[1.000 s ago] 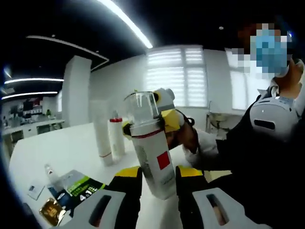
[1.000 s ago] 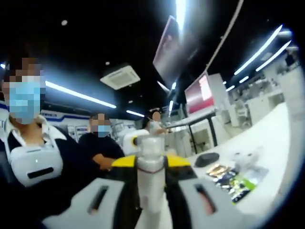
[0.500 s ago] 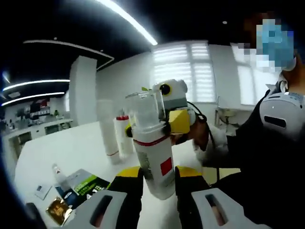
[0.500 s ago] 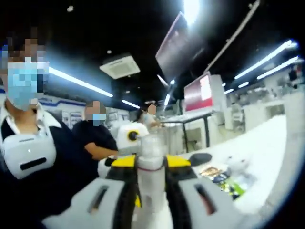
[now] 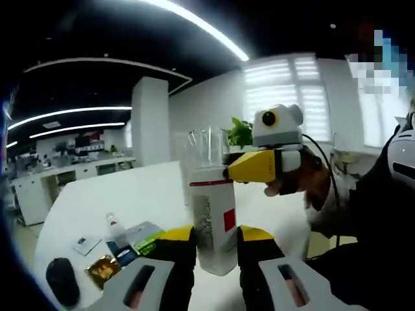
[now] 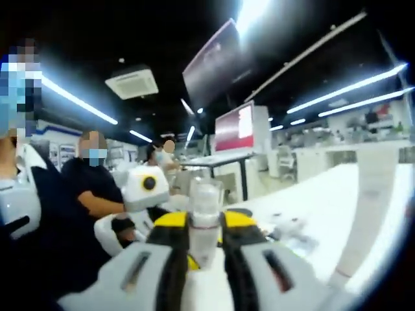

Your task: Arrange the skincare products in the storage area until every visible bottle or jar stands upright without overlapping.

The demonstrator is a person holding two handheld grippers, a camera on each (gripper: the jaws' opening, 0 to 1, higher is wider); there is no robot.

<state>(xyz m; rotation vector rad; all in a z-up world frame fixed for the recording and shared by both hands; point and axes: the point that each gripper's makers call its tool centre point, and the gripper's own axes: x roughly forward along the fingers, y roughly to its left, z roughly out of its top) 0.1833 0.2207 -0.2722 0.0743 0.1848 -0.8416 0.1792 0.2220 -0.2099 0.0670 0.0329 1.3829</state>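
Jaws of the left gripper [image 5: 214,243] clench the lower body of a white bottle [image 5: 214,223] with a red square label and a clear cap [image 5: 207,150], centre of the left gripper view, upright. The right gripper [image 5: 259,166] enters from the right of that frame, its yellow tip touching the bottle just below the cap. In the right gripper view, the right gripper [image 6: 205,223] has its jaws closed against the clear cap [image 6: 205,197] at frame centre. White table [image 5: 130,201] beneath. Lower left of the left gripper view: flat packets [image 5: 133,240], a small vial [image 5: 114,224], a dark oval object [image 5: 63,280]. A tall white tube [image 6: 369,214] stands at the right of the right gripper view. A seated person [image 6: 97,188] is at centre left there.
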